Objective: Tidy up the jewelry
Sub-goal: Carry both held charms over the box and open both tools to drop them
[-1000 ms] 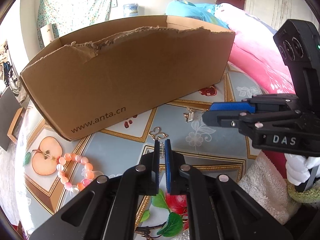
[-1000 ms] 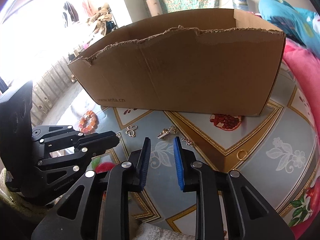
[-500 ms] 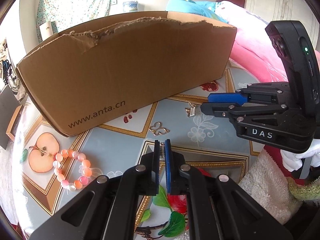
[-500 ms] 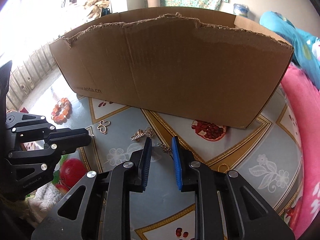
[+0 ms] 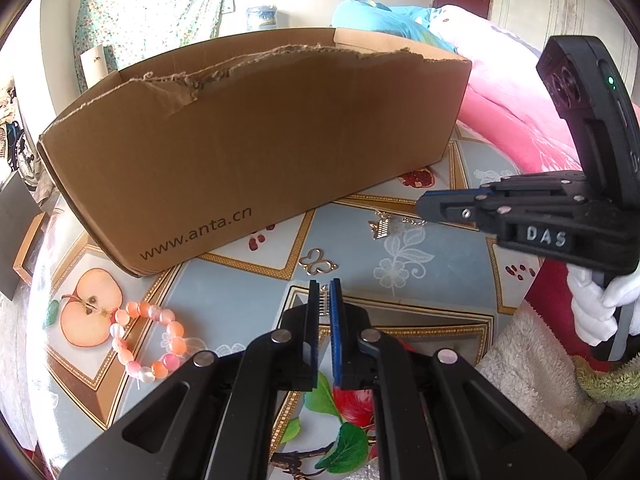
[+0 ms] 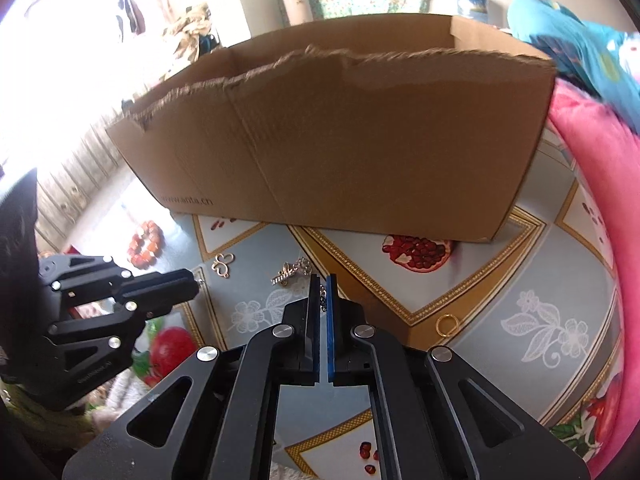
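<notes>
- Where a patterned tablecloth covers the table, a torn cardboard box stands at the back, with jewelry scattered in front of it.
- Right gripper: its jaws are nearly together, pinching a thin silver chain between the pads. The chain runs left to a gold pendant lying on the cloth.
- Left gripper: its jaws are almost closed, with only a narrow gap. Whether they hold anything cannot be told.
- Just beyond the left gripper's tips lies a gold butterfly charm, apart from them.
- To the left, a bracelet of pink and orange beads lies on the cloth beside a printed apple.
- To the right of the right gripper, a small gold ring lies alone on the cloth.
- A white-gloved hand holds the right gripper's handle.
- Pink bedding sits at the right edge.
</notes>
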